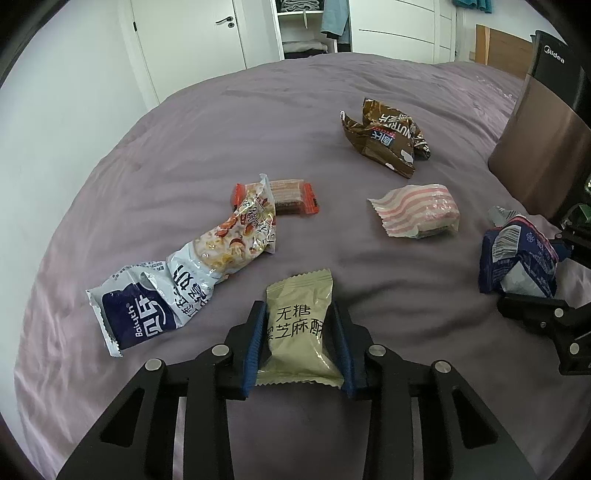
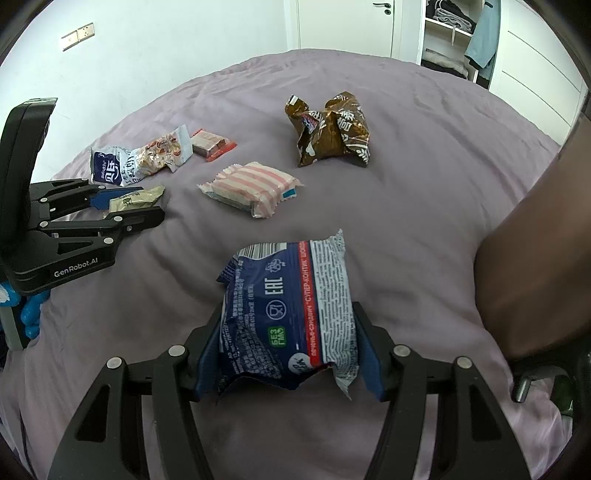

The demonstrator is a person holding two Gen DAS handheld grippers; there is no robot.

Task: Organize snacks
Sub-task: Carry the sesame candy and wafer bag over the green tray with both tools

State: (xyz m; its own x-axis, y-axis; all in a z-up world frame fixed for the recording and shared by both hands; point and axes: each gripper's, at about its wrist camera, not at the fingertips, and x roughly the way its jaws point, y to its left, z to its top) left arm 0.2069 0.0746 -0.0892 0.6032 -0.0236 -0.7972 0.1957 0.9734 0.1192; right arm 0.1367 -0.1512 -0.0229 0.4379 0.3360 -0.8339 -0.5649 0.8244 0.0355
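Observation:
My left gripper (image 1: 298, 314) is shut on a beige snack packet (image 1: 300, 328) with black Chinese print, held just above the purple bedspread (image 1: 258, 122). My right gripper (image 2: 288, 314) is shut on a blue and white cookie packet (image 2: 291, 306); it also shows in the left wrist view (image 1: 517, 254) at the right edge. Loose on the bed lie a long white and navy packet (image 1: 184, 280), a red-ended wafer bar (image 1: 291, 194), a pink striped packet (image 1: 421, 214) and a crumpled brown bag (image 1: 388, 136).
A brown Midea appliance (image 1: 546, 140) stands at the right of the bed. White doors and an open wardrobe (image 1: 310, 26) are behind the bed. In the right wrist view the left gripper (image 2: 146, 203) sits at the left, the striped packet (image 2: 251, 188) ahead.

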